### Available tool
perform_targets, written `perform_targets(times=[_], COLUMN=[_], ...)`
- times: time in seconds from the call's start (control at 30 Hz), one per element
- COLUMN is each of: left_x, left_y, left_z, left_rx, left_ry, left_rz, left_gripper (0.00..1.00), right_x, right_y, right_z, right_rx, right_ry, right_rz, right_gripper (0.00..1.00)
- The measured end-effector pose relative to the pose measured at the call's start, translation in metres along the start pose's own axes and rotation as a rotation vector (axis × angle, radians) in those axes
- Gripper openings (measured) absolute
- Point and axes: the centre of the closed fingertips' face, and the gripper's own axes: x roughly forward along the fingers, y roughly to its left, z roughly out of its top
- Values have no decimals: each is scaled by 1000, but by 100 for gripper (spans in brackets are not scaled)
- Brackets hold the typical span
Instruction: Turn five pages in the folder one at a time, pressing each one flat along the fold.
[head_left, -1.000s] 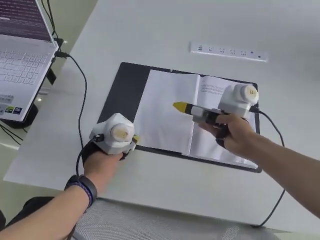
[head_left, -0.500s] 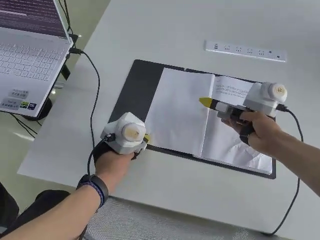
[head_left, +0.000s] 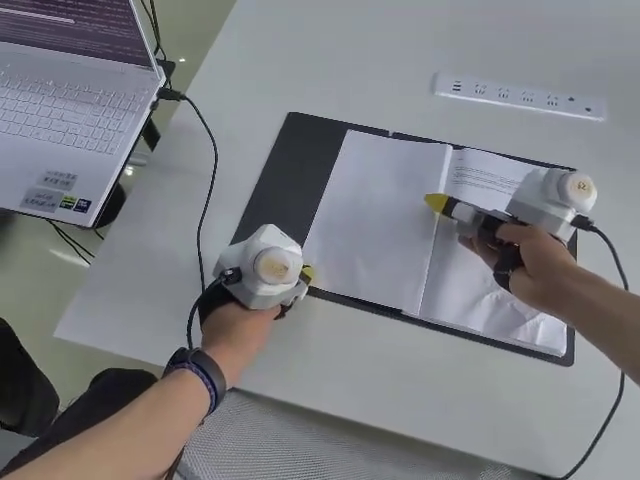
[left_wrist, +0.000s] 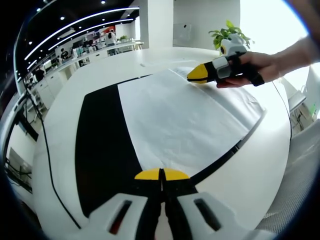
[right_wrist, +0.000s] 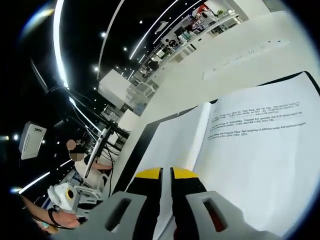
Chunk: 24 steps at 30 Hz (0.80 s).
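The black folder (head_left: 285, 180) lies open on the white table, with a blank white page (head_left: 375, 220) on its left side and a printed page (head_left: 490, 290) on its right. My right gripper (head_left: 437, 204) is shut and empty, its yellow tips low over the fold (right_wrist: 200, 135) near the top of the pages. My left gripper (head_left: 305, 272) is shut too and sits at the folder's front left edge. In the left gripper view its tips (left_wrist: 161, 174) meet at the black cover (left_wrist: 100, 145), and the right gripper (left_wrist: 200, 74) shows beyond the blank page.
An open laptop (head_left: 70, 80) stands at the far left with a black cable (head_left: 205, 160) running past the folder. A white power strip (head_left: 520, 97) lies behind the folder. The table's front edge (head_left: 330, 385) is close below the folder.
My right gripper has drawn back to the right, from over the blank left page to the fold. My left gripper stays at the folder's front edge. The head camera has shifted.
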Motion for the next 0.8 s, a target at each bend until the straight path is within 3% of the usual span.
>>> perform_targets(times=[0.13, 0.27, 0.37, 0.8], left_x=[0, 0, 0, 0], left_y=[0, 1, -1, -1], left_z=[0, 0, 0, 0], left_rx=[-5, -30, -16, -34], left_ry=[0, -3, 2, -3], left_rz=[-1, -2, -3, -3], left_gripper=[0, 0, 0, 0], right_x=[0, -1, 3, 2], right_y=[-6, -9, -22, -16], right_z=[0, -3, 1, 4], right_rx=[27, 4, 9, 35], right_ry=[-4, 1, -4, 0], right_rz=[-14, -11, -6, 10], right_gripper=[1, 0, 0, 0])
